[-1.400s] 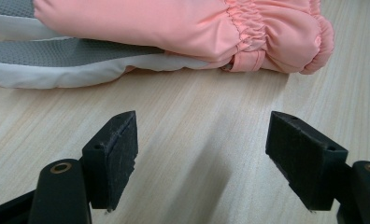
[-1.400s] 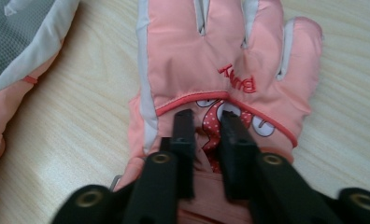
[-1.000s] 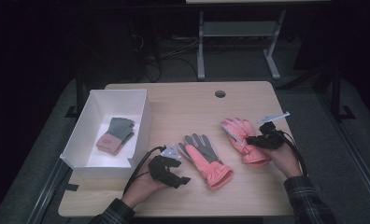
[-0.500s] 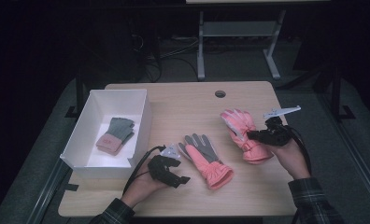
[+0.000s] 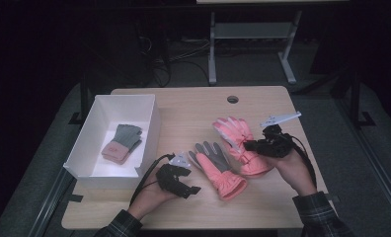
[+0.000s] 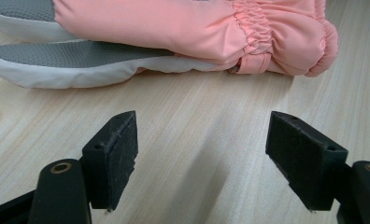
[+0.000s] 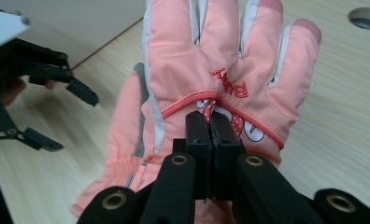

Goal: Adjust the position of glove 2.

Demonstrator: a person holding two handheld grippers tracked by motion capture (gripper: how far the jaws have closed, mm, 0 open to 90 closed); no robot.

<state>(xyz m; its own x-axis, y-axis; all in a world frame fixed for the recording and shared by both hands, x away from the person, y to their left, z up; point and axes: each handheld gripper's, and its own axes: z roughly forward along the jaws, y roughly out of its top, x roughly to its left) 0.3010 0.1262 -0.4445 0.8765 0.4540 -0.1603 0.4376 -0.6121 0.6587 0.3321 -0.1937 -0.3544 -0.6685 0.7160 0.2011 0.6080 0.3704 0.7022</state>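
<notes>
Two pink winter gloves lie on the wooden table. My right gripper is shut on the back of the pink printed glove, pinching its fabric near the cuff and holding that end off the table. In the right gripper view the jaws meet on this glove, which hangs over the second glove. That second glove lies with its grey palm up. My left gripper rests open on the table beside its cuff, with nothing between the jaws, and the glove lies just beyond them.
A white box stands at the table's left and holds a smaller grey and pink pair of gloves. A round cable hole sits near the far edge. My left gripper also appears in the right gripper view.
My right hand has risen and drawn back a little with the printed glove, lifting its cuff end off the table. The left hand has stayed where it was.
</notes>
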